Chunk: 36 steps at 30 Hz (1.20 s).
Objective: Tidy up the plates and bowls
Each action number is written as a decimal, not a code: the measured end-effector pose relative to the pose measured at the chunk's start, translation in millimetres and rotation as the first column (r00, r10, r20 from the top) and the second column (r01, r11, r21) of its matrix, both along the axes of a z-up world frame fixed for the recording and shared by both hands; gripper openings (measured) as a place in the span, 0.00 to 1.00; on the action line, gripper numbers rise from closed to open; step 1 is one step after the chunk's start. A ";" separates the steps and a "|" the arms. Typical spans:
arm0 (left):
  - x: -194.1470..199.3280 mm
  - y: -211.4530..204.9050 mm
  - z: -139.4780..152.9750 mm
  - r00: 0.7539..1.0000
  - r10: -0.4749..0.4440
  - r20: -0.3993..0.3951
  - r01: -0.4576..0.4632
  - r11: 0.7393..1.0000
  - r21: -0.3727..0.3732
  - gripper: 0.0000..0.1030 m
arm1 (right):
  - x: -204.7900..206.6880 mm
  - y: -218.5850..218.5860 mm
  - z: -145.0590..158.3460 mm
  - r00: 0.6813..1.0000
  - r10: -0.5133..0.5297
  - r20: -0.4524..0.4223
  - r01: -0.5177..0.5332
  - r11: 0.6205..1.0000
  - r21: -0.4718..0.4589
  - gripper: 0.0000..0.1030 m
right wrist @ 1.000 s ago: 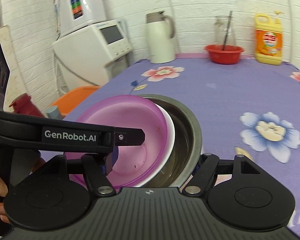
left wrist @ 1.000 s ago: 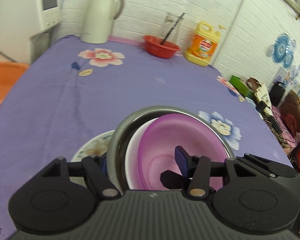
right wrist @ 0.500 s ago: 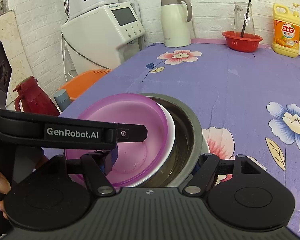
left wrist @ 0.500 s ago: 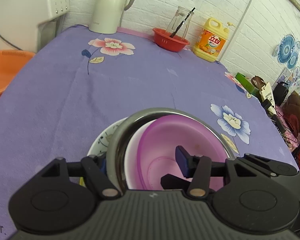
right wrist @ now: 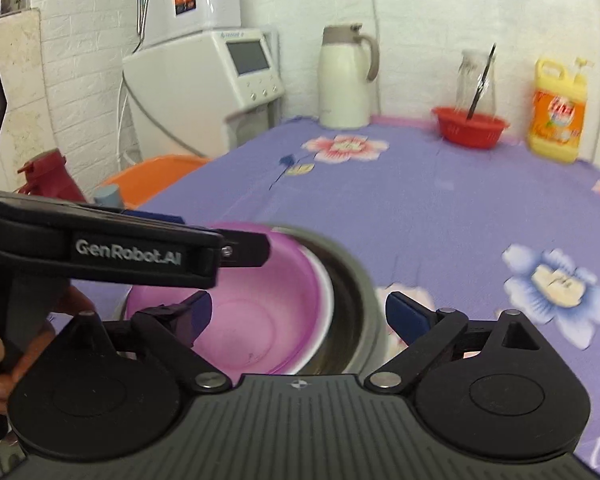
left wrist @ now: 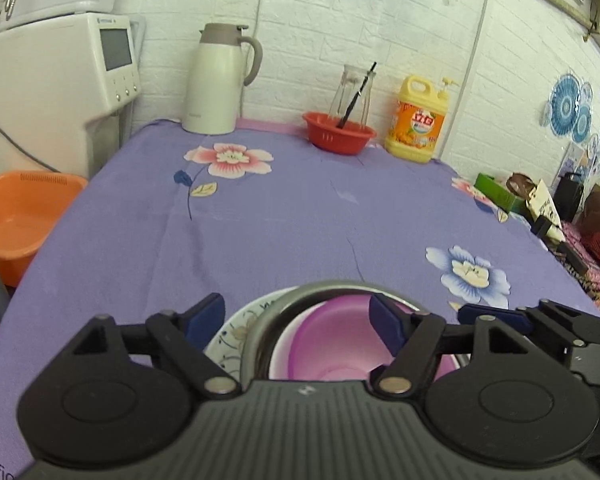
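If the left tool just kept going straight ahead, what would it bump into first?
Probably the metal bowl: its rim sits between the open left tool's fingers, with the pink bowl nested inside. Depth is uncertain.

Matte black left gripper (left wrist: 296, 318), blue-padded fingers (left wrist: 204, 316), silver pivot screws, white "GenRobot.AI" lettering, ribbed grey housing

The outer bowl (left wrist: 268, 320) looks like brushed metal with a dull shine. Inside it sits a glossy white bowl (right wrist: 327, 300), maybe ceramic, and a smooth translucent purple plastic bowl (left wrist: 332, 344). The patterned plate (left wrist: 236, 332) below is glazed. The tablecloth (left wrist: 300, 216) is matt woven cloth. The gripper bodies are matt black plastic.
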State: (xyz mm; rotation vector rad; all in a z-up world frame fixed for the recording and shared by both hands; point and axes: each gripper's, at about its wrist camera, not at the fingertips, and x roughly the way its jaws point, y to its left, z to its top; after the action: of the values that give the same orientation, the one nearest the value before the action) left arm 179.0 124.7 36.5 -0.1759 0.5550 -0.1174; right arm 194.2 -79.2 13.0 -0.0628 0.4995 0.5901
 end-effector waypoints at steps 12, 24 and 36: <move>-19.5 -12.1 5.2 0.997 0.067 0.029 -0.065 0.995 -0.075 0.83 | 0.8 -50.3 0.3 0.990 -0.138 -0.041 0.141 0.985 0.098 1.00; -75.6 -62.0 12.9 0.973 0.169 0.156 -0.173 0.985 0.009 1.00 | -14.9 -80.2 -2.3 0.948 -0.302 -0.100 0.309 0.949 0.068 1.00; -138.3 -87.9 -13.5 0.979 0.167 0.119 -0.175 0.983 0.058 1.00 | -96.4 -109.2 -23.1 0.924 -0.370 -0.096 0.380 0.915 0.134 1.00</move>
State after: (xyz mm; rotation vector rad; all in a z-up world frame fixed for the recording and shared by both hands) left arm 40.7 36.9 22.9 -0.1489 0.4278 0.0589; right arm 97.8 -188.4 -10.1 0.1954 0.5167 0.2503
